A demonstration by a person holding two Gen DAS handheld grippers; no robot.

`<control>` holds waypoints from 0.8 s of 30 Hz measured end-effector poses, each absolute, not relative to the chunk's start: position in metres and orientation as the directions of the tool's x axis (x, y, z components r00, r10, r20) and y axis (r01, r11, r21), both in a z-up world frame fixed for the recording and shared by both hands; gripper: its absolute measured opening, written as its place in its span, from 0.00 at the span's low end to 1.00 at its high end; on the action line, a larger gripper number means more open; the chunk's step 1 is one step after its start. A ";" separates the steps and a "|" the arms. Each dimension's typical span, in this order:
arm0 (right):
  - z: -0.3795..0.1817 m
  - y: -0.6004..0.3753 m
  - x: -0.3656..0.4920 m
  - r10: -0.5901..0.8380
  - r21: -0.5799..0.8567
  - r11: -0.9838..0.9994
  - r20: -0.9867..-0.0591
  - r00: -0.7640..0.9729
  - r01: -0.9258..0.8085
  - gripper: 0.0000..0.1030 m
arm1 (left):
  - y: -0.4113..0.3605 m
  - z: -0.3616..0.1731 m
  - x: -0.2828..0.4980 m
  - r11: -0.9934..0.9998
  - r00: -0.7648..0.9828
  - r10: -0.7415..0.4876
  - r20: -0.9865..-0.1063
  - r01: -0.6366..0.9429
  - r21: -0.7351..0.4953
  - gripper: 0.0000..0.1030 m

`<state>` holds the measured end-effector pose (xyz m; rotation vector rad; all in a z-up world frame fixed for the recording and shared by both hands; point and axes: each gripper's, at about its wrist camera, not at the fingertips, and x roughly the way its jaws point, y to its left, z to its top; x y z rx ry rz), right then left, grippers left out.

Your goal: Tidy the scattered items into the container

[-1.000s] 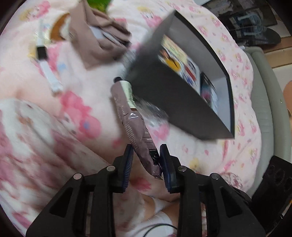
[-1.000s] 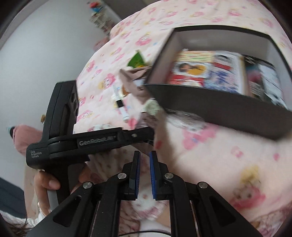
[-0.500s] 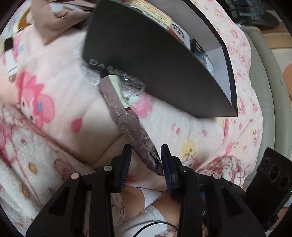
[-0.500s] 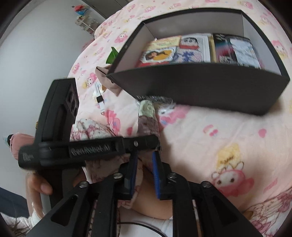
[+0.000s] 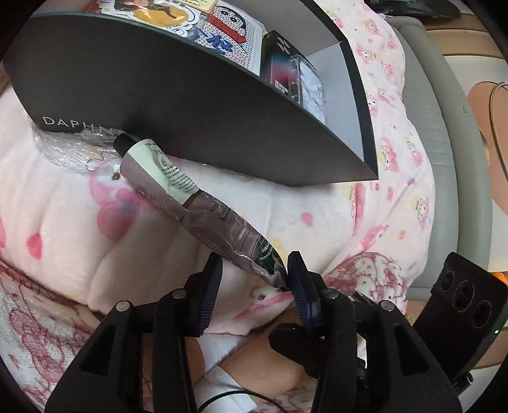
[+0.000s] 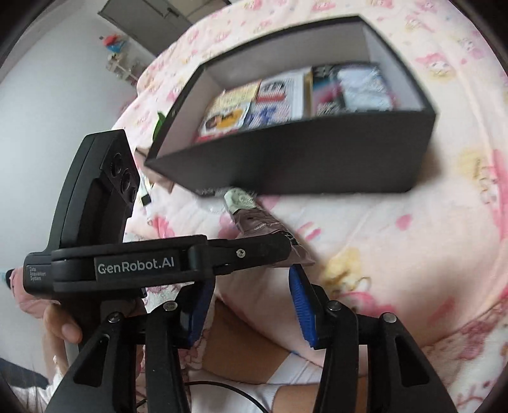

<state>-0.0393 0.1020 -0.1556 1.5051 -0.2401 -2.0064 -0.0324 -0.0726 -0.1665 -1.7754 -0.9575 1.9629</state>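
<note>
A bed is covered with a pink blanket [image 5: 197,254] printed with cartoon figures. A grey padded bed frame [image 5: 425,104] runs along its edge. In the right wrist view, a white wall [image 6: 47,95] stands behind the bed, with small colourful toys [image 6: 116,54] near a dark door [image 6: 152,12].

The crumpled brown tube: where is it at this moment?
In the left wrist view the brown tube lies on the pink bedding, cap end against the black box's front wall, crimped tail between the left gripper's opening jaws.

Soft daylight, fisheye-bent dark corners, and motion blur in the right view.
</note>
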 end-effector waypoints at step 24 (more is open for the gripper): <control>-0.202 0.115 -0.057 -0.594 0.583 -0.804 -0.797 -0.108 0.120 0.43 | -0.148 -0.180 -0.070 -0.837 -0.272 0.398 -0.876 0.284 -0.468 0.42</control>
